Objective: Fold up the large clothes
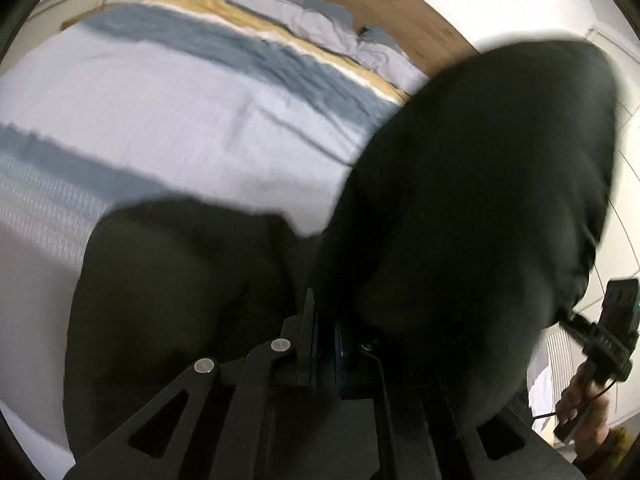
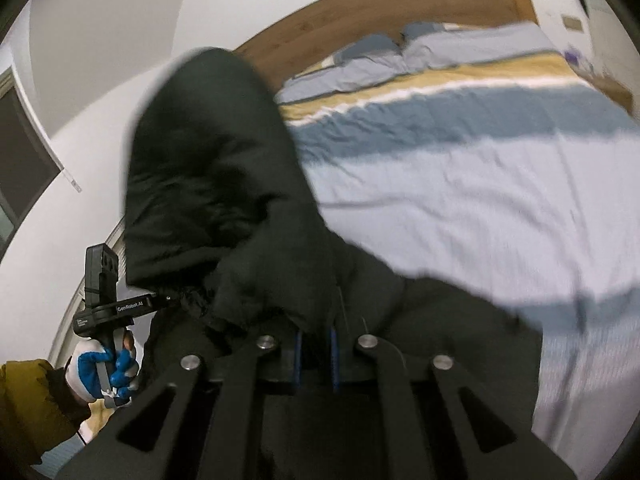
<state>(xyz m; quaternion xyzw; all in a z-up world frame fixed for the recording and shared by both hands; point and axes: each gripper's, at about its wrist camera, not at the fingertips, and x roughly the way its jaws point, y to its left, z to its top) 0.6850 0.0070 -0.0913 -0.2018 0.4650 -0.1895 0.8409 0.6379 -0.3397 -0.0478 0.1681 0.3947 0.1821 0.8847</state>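
Note:
A large black garment (image 1: 460, 200) hangs in the air above the bed, held between both grippers. My left gripper (image 1: 325, 320) is shut on its edge, the fabric bunched between the blue-padded fingers. My right gripper (image 2: 316, 332) is shut on another part of the same garment (image 2: 224, 184), which rises in a tall fold to its left. The right gripper also shows in the left wrist view (image 1: 600, 336) at the far right, and the left gripper in the right wrist view (image 2: 116, 304) at the lower left, held by a gloved hand. Both views are motion-blurred.
The bed (image 2: 480, 184) lies below, covered by a light blue duvet with darker blue, white and yellow stripes (image 1: 240, 48). Pillows (image 2: 360, 64) rest against a wooden headboard (image 2: 380, 12). White walls surround it, and a dark window (image 2: 20, 168) is at left.

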